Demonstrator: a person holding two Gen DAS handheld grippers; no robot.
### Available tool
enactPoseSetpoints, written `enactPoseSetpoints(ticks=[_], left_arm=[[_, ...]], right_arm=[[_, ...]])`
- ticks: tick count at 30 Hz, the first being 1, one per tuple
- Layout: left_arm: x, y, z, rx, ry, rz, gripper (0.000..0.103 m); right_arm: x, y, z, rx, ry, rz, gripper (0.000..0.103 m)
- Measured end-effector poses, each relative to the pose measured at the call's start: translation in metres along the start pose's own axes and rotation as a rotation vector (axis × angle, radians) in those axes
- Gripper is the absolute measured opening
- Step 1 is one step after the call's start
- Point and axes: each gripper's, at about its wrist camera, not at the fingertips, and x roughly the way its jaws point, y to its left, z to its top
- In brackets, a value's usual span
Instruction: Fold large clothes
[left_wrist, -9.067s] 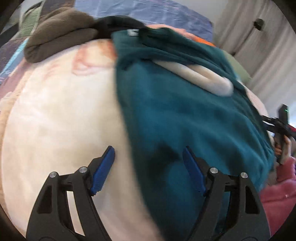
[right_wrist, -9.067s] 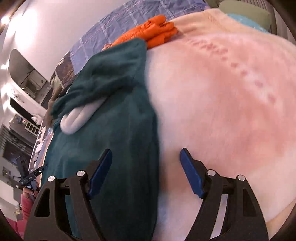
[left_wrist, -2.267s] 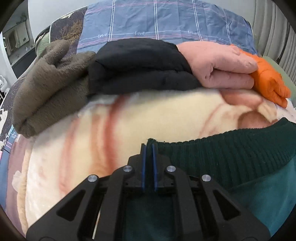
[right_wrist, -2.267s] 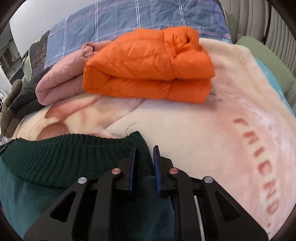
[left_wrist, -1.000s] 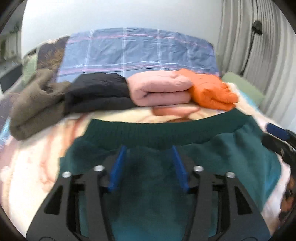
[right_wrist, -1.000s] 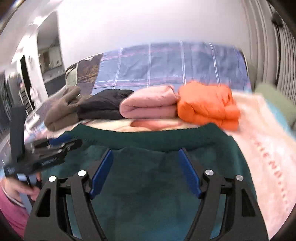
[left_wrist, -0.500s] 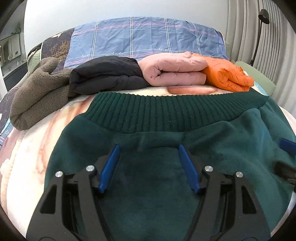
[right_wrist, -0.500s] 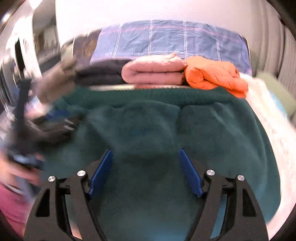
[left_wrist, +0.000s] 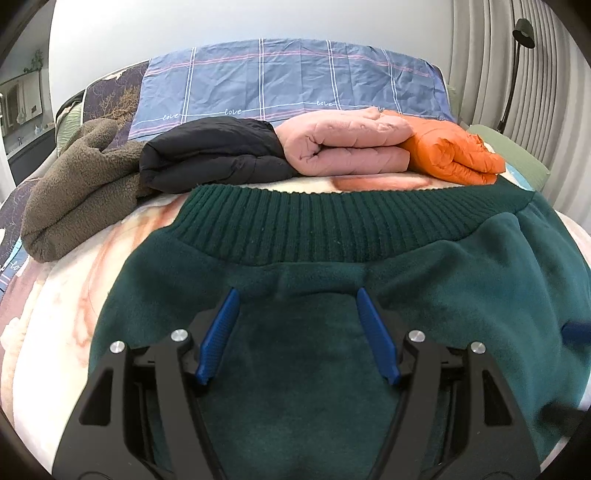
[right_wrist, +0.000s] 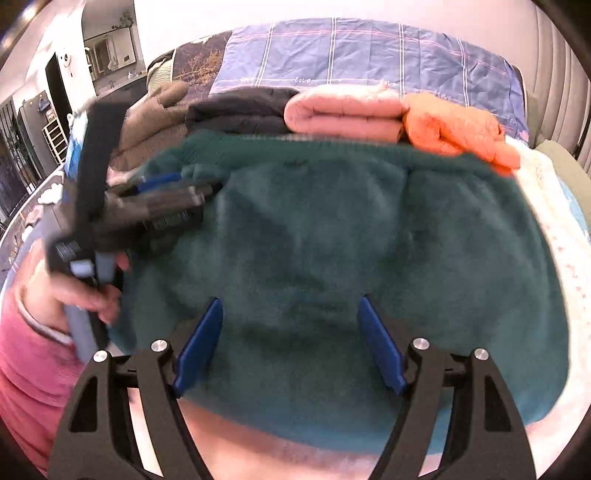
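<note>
The dark green fleece sweater (left_wrist: 424, 280) lies folded on the cream blanket (left_wrist: 62, 295) of the bed, filling the lower centre of both wrist views, its ribbed hem (left_wrist: 332, 229) running across the middle of the left view just below a row of folded clothes: a brown fleece (left_wrist: 77, 192), a black jacket (left_wrist: 218, 155), a pink quilted jacket (left_wrist: 347, 147) and an orange puffer jacket (left_wrist: 450, 155). The left tool (left_wrist: 295, 325) hovers over the fleece just below the hem, jaws spread wide with nothing between the pads; they have just been opening. The right tool (right_wrist: 291, 339) sits at the near edge of the bundle in the lower middle of its view, also gaping and holding nothing. In the right view the left tool shows blurred at the left, in a hand (right_wrist: 88, 291) with a pink sleeve. The fold looks laid down and released, so the step in hand is probably tidying or the next fold. To do it well, pinch both layers at matching corners of one edge, keep the two tools level with each other, carry the edge over evenly, and smooth the puckers under the hem before letting go. Fleece is thick and springy, so bite deep.
</note>
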Motion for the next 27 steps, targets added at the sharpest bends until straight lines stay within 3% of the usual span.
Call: enactPoseSetpoints(ticks=[3, 4, 6, 8, 11, 22, 27], left_arm=[[0.000, 0.000, 0.000, -0.001, -0.003, -0.001, 0.068], [-0.001, 0.000, -0.001, -0.001, -0.006, -0.001, 0.068], [-0.001, 0.000, -0.001, -0.003, -0.010, -0.003, 0.068], [-0.002, 0.000, -0.002, -0.005, -0.015, -0.004, 0.068], [-0.002, 0.001, -0.001, -0.012, -0.021, -0.021, 0.068], [-0.004, 0.005, -0.003, -0.026, -0.036, -0.047, 0.068], [-0.007, 0.009, -0.004, -0.041, -0.048, -0.064, 0.068]], right_arm=[[-0.012, 0.000, 0.042, -0.027, -0.109, -0.035, 0.075], [-0.013, -0.002, 0.055, -0.022, -0.140, -0.054, 0.070], [-0.006, -0.010, 0.081, 0.011, -0.158, -0.056, 0.067], [0.026, -0.024, 0.106, 0.054, -0.118, -0.061, 0.062], [0.115, -0.048, 0.096, 0.102, 0.115, -0.086, 0.063], [0.115, -0.044, 0.096, 0.038, 0.058, -0.133, 0.064], [0.078, -0.038, 0.098, 0.121, 0.005, -0.075, 0.064]])
